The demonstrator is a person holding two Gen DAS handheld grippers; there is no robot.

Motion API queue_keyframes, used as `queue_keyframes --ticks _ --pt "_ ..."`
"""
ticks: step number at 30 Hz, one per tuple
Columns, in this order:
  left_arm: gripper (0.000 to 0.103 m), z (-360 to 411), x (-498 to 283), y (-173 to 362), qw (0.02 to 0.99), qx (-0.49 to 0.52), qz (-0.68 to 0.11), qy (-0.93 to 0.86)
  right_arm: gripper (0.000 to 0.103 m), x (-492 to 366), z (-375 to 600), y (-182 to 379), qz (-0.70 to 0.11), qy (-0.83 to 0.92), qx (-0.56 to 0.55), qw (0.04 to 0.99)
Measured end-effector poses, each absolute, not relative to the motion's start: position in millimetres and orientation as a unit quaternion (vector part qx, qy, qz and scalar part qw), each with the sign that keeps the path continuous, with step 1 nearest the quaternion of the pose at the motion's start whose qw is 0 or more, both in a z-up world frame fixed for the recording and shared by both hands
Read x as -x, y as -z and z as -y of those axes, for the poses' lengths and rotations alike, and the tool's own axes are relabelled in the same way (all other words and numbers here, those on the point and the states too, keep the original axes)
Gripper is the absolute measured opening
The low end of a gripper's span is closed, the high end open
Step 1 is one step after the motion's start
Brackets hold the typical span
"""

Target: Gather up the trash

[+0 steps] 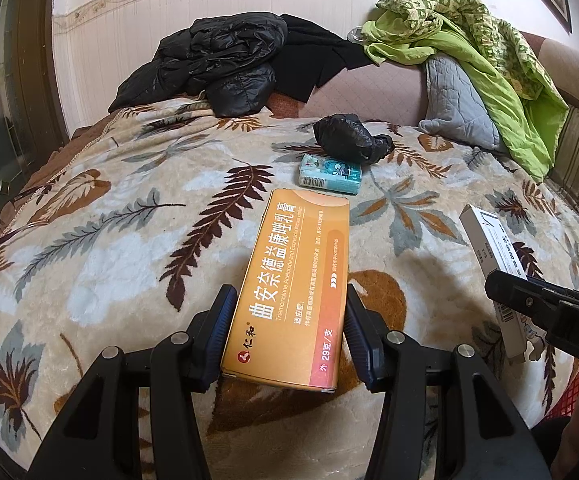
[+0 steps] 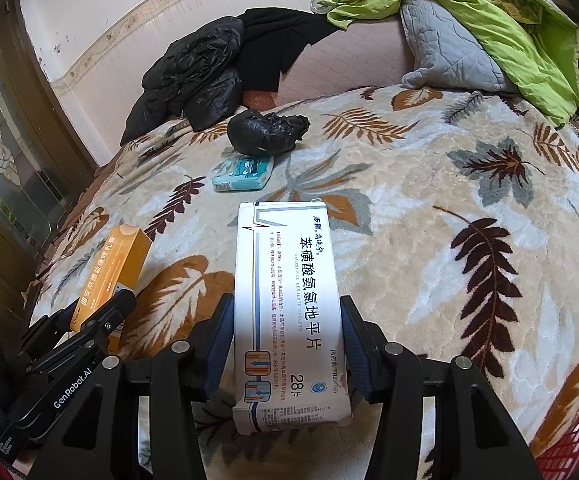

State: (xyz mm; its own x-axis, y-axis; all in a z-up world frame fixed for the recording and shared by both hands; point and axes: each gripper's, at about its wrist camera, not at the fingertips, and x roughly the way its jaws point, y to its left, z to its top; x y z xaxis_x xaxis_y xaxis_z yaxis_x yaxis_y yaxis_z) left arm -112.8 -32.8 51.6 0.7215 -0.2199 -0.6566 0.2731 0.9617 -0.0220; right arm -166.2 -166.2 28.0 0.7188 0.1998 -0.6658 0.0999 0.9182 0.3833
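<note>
Trash here means two medicine cartons, each clamped in a gripper above the leaf-patterned blanket (image 1: 121, 208). The orange carton (image 1: 289, 292) sits lengthwise between the blue pads of the left gripper (image 1: 289, 312), which press on its long sides near the lower end; the jaws stand about half spread, set by the carton's width. The white carton (image 2: 289, 308) is gripped the same way by the right gripper (image 2: 287, 320), its far end pointing out over the blanket. Both cartons project forward from the fingers, side by side, the orange one to the left of the white one. Farther across the blanket, toward its far edge, a teal tissue pack (image 1: 329, 174) lies flat just beside a crumpled black bag (image 1: 349, 136). A red basket (image 2: 569, 448) shows at the blanket's near right corner.
</note>
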Motion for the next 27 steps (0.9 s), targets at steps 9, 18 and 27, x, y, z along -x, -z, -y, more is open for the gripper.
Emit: queue_keyframes --ticks 9,18,27 --pt "0.051 33.4 112.9 -51.8 0.927 -0.039 -0.349 0.133 0.055 166.1 165.3 -27.9 -0.374 -0.025 -0.197 0.906" --pt "0.051 33.0 112.6 -51.5 0.927 -0.038 -0.349 0.133 0.055 166.1 164.9 -28.2 -0.374 -0.023 -0.195 0.907" --pt "0.051 32.4 112.4 -51.5 0.927 -0.037 -0.349 0.133 0.055 166.2 163.9 -27.7 -0.374 -0.022 -0.192 0.907"
